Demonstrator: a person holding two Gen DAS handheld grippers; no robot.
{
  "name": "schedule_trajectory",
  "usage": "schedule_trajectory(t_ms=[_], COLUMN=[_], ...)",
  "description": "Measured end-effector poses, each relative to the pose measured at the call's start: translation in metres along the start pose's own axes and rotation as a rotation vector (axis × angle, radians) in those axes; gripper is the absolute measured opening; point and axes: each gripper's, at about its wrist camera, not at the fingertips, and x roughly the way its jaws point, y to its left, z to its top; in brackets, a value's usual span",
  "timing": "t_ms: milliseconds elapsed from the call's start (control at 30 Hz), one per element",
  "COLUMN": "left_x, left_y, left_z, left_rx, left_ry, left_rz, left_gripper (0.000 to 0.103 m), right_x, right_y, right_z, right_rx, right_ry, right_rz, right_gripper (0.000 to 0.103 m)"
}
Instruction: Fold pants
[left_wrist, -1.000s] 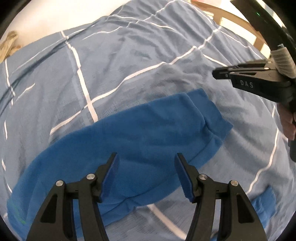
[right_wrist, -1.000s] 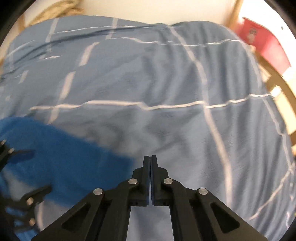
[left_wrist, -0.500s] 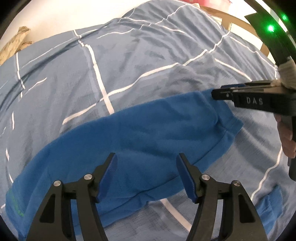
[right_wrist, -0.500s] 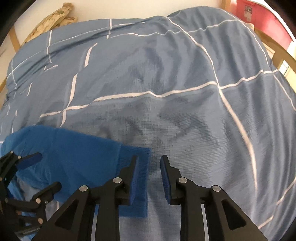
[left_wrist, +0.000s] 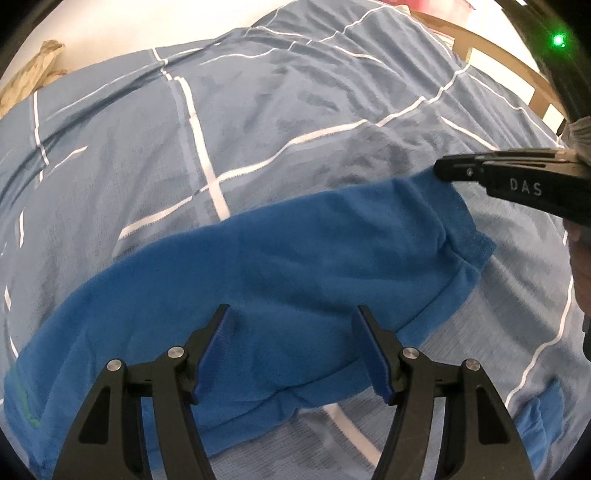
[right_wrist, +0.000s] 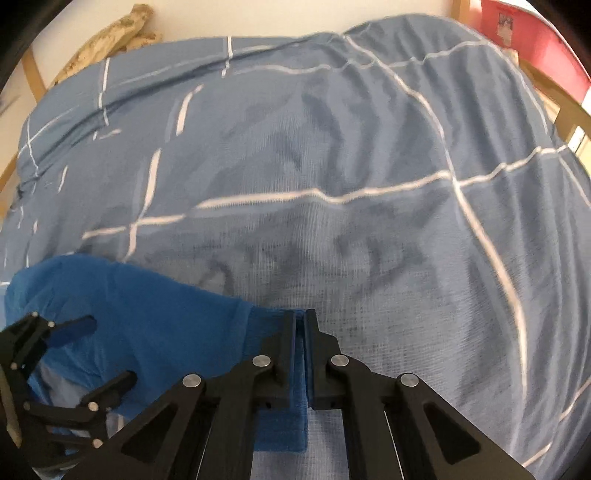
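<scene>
On the bed (left_wrist: 280, 122), over a grey-blue quilt crossed with white lines, the blue pants (left_wrist: 280, 266) lie stretched flat, side to side. At their cuff end the right claw (right_wrist: 300, 321) has just been closing and now sits shut, with the cuff's edge caught between its pads as far as the right wrist view shows; from the left wrist view its tip meets the far corner of that cuff. The left claw (left_wrist: 293, 347) hangs partly open above the middle of the leg, holding nothing. To do this step well, I'd judge the right one should lift the cuff only a little and carry it straight along the leg toward the waist, while the left comes down to pin the cloth where the crease should fall, so both layers stay lined up. No containers show anywhere, so nothing is held in any
</scene>
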Motion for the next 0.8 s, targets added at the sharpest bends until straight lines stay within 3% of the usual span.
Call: schedule_trajectory(t_ms=[167, 267, 367, 433, 467, 533, 667, 800], left_x=[0.003, 0.004, -0.004, -0.016, -0.023, -0.045, -0.092, -0.143], left_y=[-0.005, -0.004, 0.004, 0.013, 0.018, 0.031, 0.05, 0.074], left_z=[0.009, 0.01, 0.007, 0.003, -0.001, -0.014, -0.043, -0.082], left_rx=[-0.017, -0.045, -0.087, -0.12, -0.137, -0.188, -0.257, -0.312], left_ry=[-0.013, -0.007, -0.012, -0.023, -0.031, -0.057, -0.083, -0.092], left_rz=[-0.012, -0.005, -0.008, -0.02, -0.021, -0.021, -0.035, -0.025], left_gripper=[0.065, 0.065, 0.065, 0.065, 0.065, 0.066, 0.066, 0.073], right_x=[-0.017, -0.005, 0.007, 0.004, 0.0, -0.017, -0.067, -0.111], right_y=[-0.002, -0.003, 0.002, -0.006, -0.01, -0.011, 0.025, 0.07], right_z=[0.011, 0.015, 0.011, 0.008, 0.006, 0.002, -0.018, -0.043], right_rx=[-0.007, -0.001, -0.021, 0.045, 0.081, 0.122, 0.079, 0.079], right_ry=[-0.07, -0.037, -0.006, -0.002, 0.002, -0.026, -0.1, -0.119], right_rz=[-0.079, -0.095, -0.198, -0.226, -0.222, -0.248, -0.292, -0.246], right_gripper=[0.004, 0.004, 0.004, 0.013, 0.023, 0.027, 0.037, 0.046])
